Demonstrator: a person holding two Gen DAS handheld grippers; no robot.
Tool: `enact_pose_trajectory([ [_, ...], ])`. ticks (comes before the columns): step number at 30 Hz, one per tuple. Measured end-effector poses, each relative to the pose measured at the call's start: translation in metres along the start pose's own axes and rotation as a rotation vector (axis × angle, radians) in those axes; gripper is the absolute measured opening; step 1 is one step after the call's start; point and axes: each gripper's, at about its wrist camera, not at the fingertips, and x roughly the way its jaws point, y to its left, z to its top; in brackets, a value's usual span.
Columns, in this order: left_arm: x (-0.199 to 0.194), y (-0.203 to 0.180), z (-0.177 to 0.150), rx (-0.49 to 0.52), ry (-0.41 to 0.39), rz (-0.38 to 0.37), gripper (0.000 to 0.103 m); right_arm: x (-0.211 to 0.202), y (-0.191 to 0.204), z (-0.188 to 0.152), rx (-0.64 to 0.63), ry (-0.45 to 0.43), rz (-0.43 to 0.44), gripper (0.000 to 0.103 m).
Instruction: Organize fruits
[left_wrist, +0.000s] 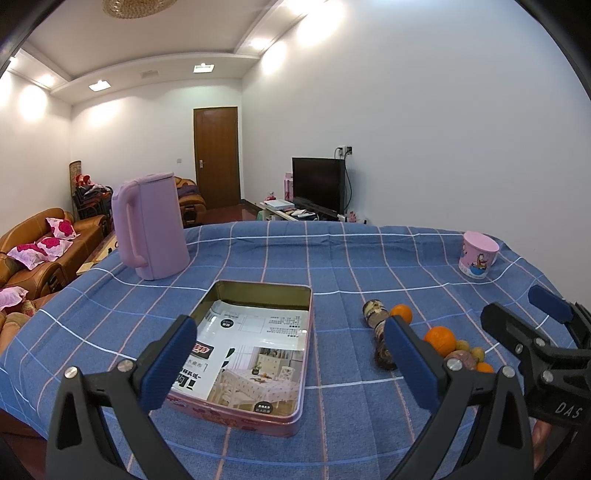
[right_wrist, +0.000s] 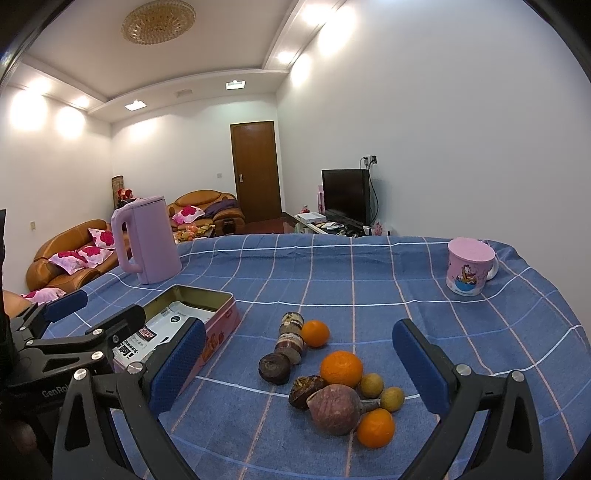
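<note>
A pile of fruit lies on the blue checked cloth: a large orange (right_wrist: 341, 368), two smaller oranges (right_wrist: 315, 333) (right_wrist: 375, 427), a purple round fruit (right_wrist: 334, 408), two small yellow-green fruits (right_wrist: 371, 385) and dark brown pieces (right_wrist: 274, 367). An open pink tin (left_wrist: 301, 387) lined with printed paper sits to their left. My right gripper (right_wrist: 299, 369) is open and empty, its jaws either side of the pile, above it. My left gripper (left_wrist: 288, 362) is open and empty over the tin. The fruit also shows in the left wrist view (left_wrist: 439, 339).
A lilac kettle (left_wrist: 151, 225) stands at the far left of the table. A pink cartoon mug (right_wrist: 469, 266) stands at the far right. The table's edges fall away at left and far side. Sofas, a TV and a door lie beyond.
</note>
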Motion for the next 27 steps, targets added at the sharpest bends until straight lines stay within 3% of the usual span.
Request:
enact_pose_trajectory([
  [19, 0.013, -0.008, -0.008, 0.012, 0.039, 0.002, 0.103, 0.006, -0.009, -0.008, -0.006, 0.028, -0.014, 0.102],
  [27, 0.028, -0.022, -0.021, 0.021, 0.087, -0.041, 0.103, 0.013, -0.034, -0.041, -0.040, 0.098, -0.106, 0.102],
])
